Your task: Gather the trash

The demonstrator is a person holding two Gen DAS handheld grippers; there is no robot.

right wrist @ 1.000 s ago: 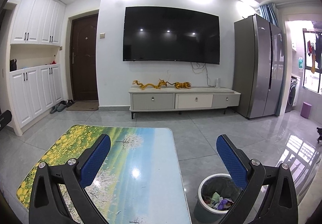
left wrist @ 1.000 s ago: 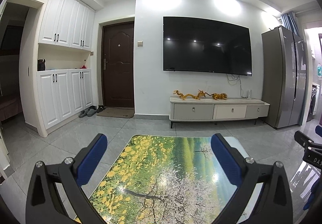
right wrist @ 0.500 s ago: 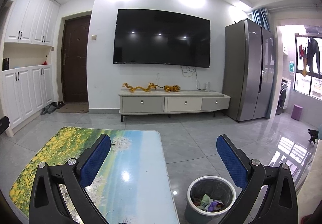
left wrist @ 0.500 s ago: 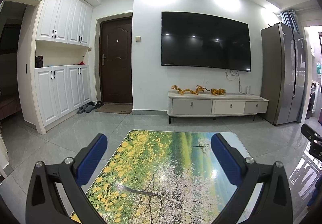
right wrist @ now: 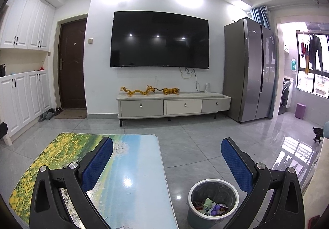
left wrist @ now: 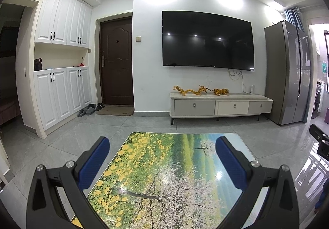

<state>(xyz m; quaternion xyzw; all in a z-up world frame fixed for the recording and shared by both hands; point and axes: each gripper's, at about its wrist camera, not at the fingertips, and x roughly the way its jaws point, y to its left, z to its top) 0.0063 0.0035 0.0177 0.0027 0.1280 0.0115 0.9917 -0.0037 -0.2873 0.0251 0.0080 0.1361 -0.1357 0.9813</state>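
- The right gripper point(right wrist: 167, 151) and left gripper point(left wrist: 162, 150) are both hanging with jaws spread, pinching nothing.
- The surface point(left wrist: 164, 177) is showing no loose trash.
- Trash point(right wrist: 211, 206) is lying in the bin point(right wrist: 213, 184), below the right jaws; the right hand is nearer.

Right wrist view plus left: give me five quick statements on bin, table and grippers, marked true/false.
1. The trash bin stands on the floor to the right of the table. True.
2. The bin is empty. False: crumpled scraps lie at its bottom.
3. The right gripper is open and holds nothing. True.
4. The left gripper is shut on a piece of trash. False: its jaws stand wide apart, nothing between them.
5. Trash is piled on the visible tabletop. False: only its printed landscape picture shows in either view.
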